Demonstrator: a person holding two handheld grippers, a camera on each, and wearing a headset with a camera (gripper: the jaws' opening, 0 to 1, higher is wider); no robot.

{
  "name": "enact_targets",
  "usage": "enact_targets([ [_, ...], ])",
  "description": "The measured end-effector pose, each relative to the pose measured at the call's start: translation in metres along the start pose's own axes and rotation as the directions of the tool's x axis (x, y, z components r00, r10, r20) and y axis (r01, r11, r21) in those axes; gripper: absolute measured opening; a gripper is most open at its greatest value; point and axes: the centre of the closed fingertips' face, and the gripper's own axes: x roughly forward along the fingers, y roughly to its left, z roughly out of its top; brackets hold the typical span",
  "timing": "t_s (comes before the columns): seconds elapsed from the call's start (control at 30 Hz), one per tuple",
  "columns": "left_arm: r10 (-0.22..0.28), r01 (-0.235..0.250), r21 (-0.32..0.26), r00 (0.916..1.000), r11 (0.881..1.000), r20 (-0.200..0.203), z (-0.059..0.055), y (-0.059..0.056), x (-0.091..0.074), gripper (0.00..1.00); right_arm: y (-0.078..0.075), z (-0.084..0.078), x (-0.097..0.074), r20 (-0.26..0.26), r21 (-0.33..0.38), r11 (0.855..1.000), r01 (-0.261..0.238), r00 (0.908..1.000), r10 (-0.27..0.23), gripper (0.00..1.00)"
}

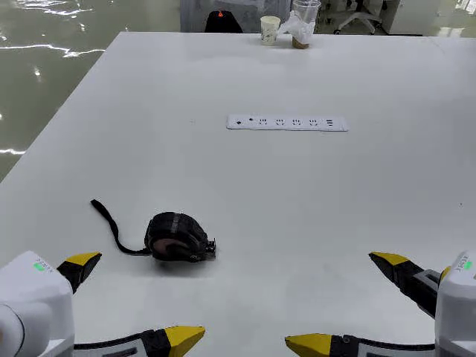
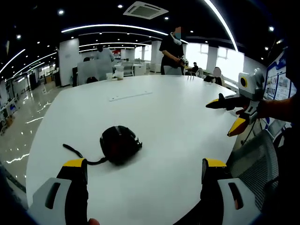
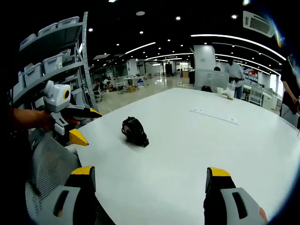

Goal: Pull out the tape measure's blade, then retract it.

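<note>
Toward the near left of the table [image 1: 297, 193], tape measure [image 1: 177, 237], strap [image 1: 110, 222] trailing left. Behind, at mid-table, power strip [image 1: 287, 123]. At the far edge, paper cup [image 1: 270, 30] left of plastic cup [image 1: 303, 18]. In front, left gripper [image 1: 134, 297] and right gripper [image 1: 349, 301], well apart

Smooth white table [image 1: 297, 193]; matt black tape measure [image 1: 177, 236]; paper cup [image 1: 270, 30].

Open tabletop [image 1: 320, 216] around tape measure [image 1: 177, 236], power strip [image 1: 287, 123] beyond

left gripper [image 1: 134, 297] spread wide, right gripper [image 1: 346, 301] likewise
</note>
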Motion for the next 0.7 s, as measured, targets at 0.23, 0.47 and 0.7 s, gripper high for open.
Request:
enact_targets([
  [0.23, -0.024, 0.024, 0.021, 0.9997, 0.999, -0.009, 0.004, 0.001, 0.008, 0.99, -0.004, 0.002, 0.006, -0.011, -0.021, 0.999, -0.035, 0.9993, 0.035, 0.97],
  [0.47, -0.047, 0.048, 0.037, 0.9988, 0.998, -0.016, 0.007, 0.002, 0.014, 0.99, -0.007, 0.004, 0.013, -0.017, -0.043, 0.997, -0.063, 0.9979, 0.063, 0.97],
  [0.7, -0.080, 0.081, 0.057, 0.9966, 0.995, -0.021, 0.011, 0.003, 0.020, 0.99, -0.012, 0.012, 0.020, -0.006, -0.064, 0.994, -0.091, 0.9958, 0.091, 0.96],
])
